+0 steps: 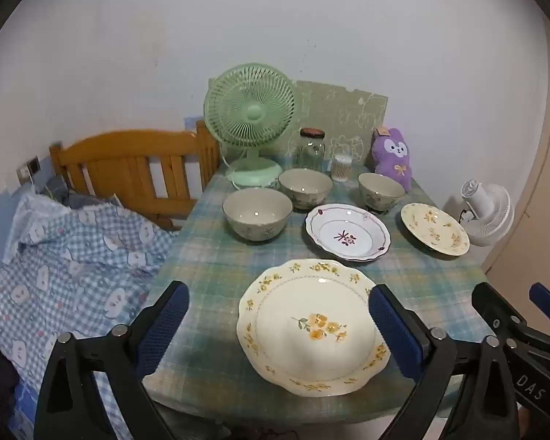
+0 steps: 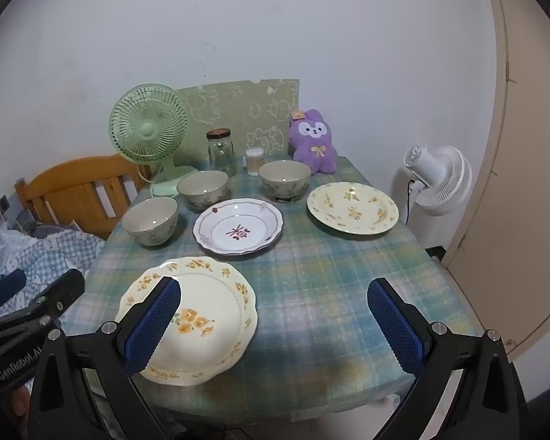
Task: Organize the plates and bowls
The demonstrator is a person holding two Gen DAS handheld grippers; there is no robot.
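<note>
Three plates and three bowls are spread across the bench (image 1: pixel 209 267), nothing stacked yet. The big yellow-flower plate (image 1: pixel 313 330) sits at the near edge, the white plate with red motif (image 1: pixel 347 233) mid-bench, and the small yellow plate (image 1: pixel 434 229) toward the right edge. The left bowl (image 1: pixel 257 213), middle bowl (image 1: pixel 305 187) and right bowl (image 1: pixel 381 192) form a row toward the far edge, in front of the green fan (image 1: pixel 251 124), jar (image 1: pixel 311 148) and purple plush (image 1: pixel 392 157).

The left gripper (image 1: pixel 278 324) has its fingers spread wide, holding nothing, hovering over the near edge with the big plate between them. The right gripper (image 2: pixel 275 324) is also spread and empty; its left finger (image 2: pixel 152 324) overlaps the big plate's rim in view, contact unclear.

Handling guess: glazed ceramic, so stiff, brittle, slick and fairly heavy. Plates lie flat on cloth, so pinch the raised scalloped rim from the side. Take bowls by the wall, one finger inside and one outside. Set down gently, since they chip if knocked. The tablecloth may drag.
</note>
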